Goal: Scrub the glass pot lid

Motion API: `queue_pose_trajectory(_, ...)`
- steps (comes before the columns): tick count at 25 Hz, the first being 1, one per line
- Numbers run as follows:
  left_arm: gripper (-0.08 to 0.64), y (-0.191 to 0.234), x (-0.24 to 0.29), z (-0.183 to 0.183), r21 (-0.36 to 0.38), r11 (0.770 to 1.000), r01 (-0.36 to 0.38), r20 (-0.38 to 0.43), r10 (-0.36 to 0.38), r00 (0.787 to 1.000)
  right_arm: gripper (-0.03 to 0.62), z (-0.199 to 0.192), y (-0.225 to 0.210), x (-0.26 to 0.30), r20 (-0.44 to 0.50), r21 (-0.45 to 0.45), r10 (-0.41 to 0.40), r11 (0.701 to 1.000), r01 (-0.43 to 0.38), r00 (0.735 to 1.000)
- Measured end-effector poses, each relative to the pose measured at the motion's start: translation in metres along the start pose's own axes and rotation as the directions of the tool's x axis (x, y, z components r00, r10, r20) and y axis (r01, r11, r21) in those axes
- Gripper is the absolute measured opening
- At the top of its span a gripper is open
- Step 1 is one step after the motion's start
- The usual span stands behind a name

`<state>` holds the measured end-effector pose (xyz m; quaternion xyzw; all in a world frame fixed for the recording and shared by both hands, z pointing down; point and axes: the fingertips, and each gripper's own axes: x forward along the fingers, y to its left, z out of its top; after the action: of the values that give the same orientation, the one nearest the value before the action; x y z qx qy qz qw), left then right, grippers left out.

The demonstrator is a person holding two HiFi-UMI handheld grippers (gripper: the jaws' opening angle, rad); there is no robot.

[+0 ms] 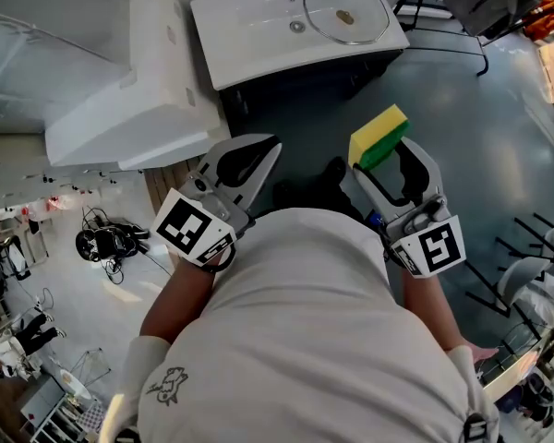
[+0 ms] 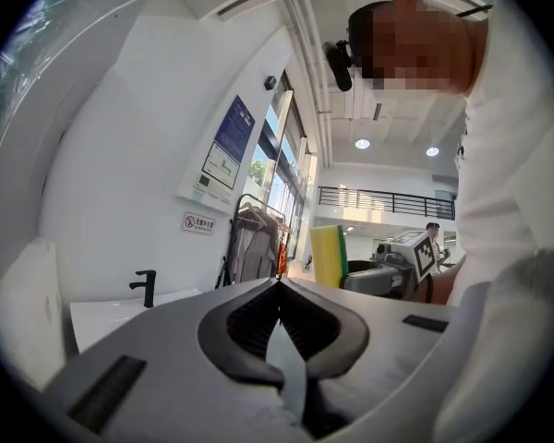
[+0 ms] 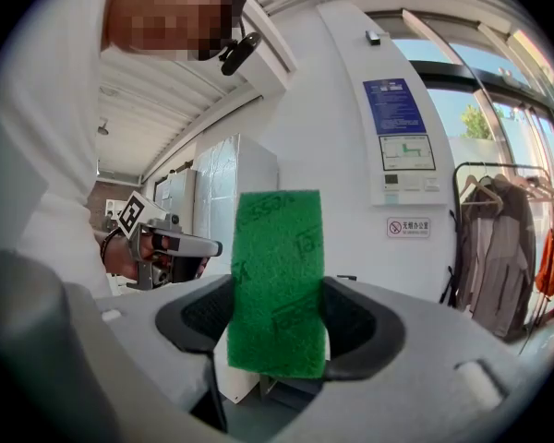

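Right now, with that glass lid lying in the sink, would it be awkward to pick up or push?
The glass lid looks rigid and probably breakable, so knocks against the sink are a risk. It lies flat, so it should slide rather than roll or tip. Its smooth surface is likely slippery; the small centre knob seems the safest hold.

White T-shirt (image 1: 305, 340); grey left hand-held gripper (image 1: 272, 146), right hand-held gripper (image 1: 386, 160); black-white marker cubes (image 1: 196, 227).
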<state>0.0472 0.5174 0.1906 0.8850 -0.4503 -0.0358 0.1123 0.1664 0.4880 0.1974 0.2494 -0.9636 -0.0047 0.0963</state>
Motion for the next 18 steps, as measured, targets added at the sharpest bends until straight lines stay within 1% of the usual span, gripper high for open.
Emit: queue_pose_trajectory(18, -0.002, -0.0007, -0.0057, -0.0005, -0.017, 1.0, 0.011, 0.013, -0.01, 1.0, 0.293, 0.0017, 0.0073, 0.0009, -0.008, -0.006, -0.008, 1.0, 0.008, 1.0)
